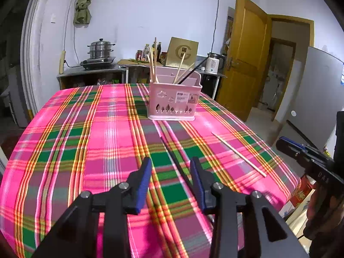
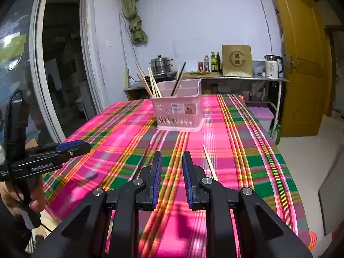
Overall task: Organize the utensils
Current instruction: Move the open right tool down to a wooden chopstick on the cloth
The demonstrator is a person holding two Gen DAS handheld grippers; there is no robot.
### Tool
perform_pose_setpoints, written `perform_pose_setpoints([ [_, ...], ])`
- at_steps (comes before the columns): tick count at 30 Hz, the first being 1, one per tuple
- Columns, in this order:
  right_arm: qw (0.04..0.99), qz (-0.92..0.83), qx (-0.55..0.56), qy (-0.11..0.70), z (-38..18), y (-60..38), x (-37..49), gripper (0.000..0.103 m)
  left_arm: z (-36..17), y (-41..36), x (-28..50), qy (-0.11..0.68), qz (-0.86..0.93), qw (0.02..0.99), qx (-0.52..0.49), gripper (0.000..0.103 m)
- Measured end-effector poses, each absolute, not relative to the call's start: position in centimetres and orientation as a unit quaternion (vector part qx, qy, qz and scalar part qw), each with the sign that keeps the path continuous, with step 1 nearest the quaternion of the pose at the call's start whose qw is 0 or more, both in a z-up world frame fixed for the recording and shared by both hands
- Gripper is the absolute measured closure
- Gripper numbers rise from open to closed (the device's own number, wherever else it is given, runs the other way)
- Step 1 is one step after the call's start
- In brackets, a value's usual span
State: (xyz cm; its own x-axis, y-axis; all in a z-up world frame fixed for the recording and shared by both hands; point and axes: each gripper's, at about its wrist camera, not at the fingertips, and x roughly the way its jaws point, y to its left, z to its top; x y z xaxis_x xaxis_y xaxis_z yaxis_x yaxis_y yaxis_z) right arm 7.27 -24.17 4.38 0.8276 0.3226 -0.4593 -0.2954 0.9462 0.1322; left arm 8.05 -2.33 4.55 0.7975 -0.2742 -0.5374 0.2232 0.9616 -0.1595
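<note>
holder: pink plastic utensil basket (image 1: 174, 101), rectangular, cut-out shapes along base, label on front; sits upright mid-surface on plaid cloth (image 1: 96, 139)
contents: pale wooden chopsticks (image 1: 153, 64) leaning in one side, one black stick (image 1: 191, 73) among more pale ones on the other
loose items: pale wooden chopstick (image 1: 238, 153) flat on cloth, well apart from basket; dark chopstick (image 1: 176, 161) flat on cloth, running between left fingers
left gripper (image 1: 171, 167): black frame, blue ribbed pads, fingers wide, holding nothing
right gripper (image 2: 172, 161): same build, fingers spread moderately, empty
view difference: right wrist view shows pale chopstick (image 2: 210, 163) just right of its fingers; dark chopstick not visible there
cloth: pink, green, yellow woven stripes
</note>
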Motion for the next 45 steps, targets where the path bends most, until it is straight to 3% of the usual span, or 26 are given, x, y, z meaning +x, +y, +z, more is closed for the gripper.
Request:
perform_pose_setpoints([
  [11,0.95,0.164,0.019,0.266,2.6,-24.4,6.7,0.083,2.3,-2.0,7.8,0.324,-0.129,0.934,-0.072,0.052],
  [25,0.939,0.159,-0.014,0.305,1.4,-24.7,10.0,0.083,0.9,-3.6,11.8,0.368,-0.106,0.922,-0.051,0.052],
  [45,0.895,0.165,-0.056,0.41,-0.8,-24.5,22.3,0.083,-1.3,-5.8,22.7,0.455,-0.095,0.882,-0.069,0.052],
])
